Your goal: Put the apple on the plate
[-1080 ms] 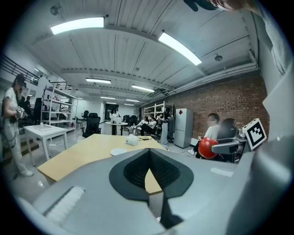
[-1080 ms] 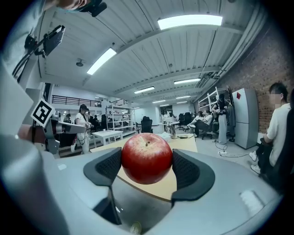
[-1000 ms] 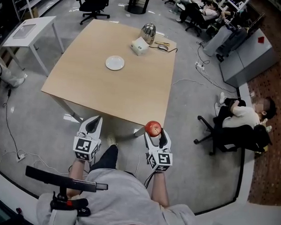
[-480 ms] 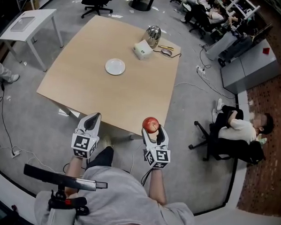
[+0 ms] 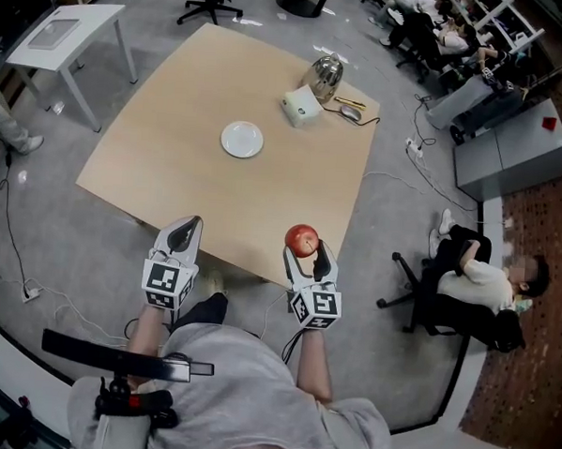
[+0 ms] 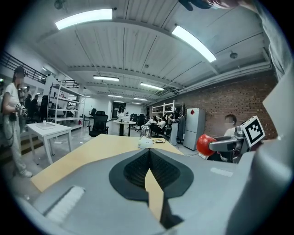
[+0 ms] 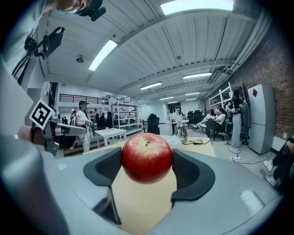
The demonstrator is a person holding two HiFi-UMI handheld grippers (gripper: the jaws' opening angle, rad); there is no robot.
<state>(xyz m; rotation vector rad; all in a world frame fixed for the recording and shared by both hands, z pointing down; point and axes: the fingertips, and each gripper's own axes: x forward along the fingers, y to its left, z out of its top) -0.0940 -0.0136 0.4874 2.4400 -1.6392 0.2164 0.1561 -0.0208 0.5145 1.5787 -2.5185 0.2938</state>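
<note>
Right claw (image 5: pixel 303 254) clamped on the apple (image 5: pixel 302 239), stem up between its pads; left claw (image 5: pixel 186 231) closed alongside.

No words, numbers or brand names can be read. Only black-and-white square code markers show, on the left gripper (image 5: pixel 187 227) and right gripper (image 5: pixel 303 250).

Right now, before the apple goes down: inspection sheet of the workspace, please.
Surface: wooden table, tan top.
Job's things: apple held in the right tongs at the table's near corner; white plate empty, mid-table.
Clutter: white box, metal kettle, mouse, all at the far corner.
Tongs: right shut on the apple; left tongs shut, empty.
Cables: mouse cable on the table; floor cable right of it.
Surroundings: white side table; seated person.
</note>
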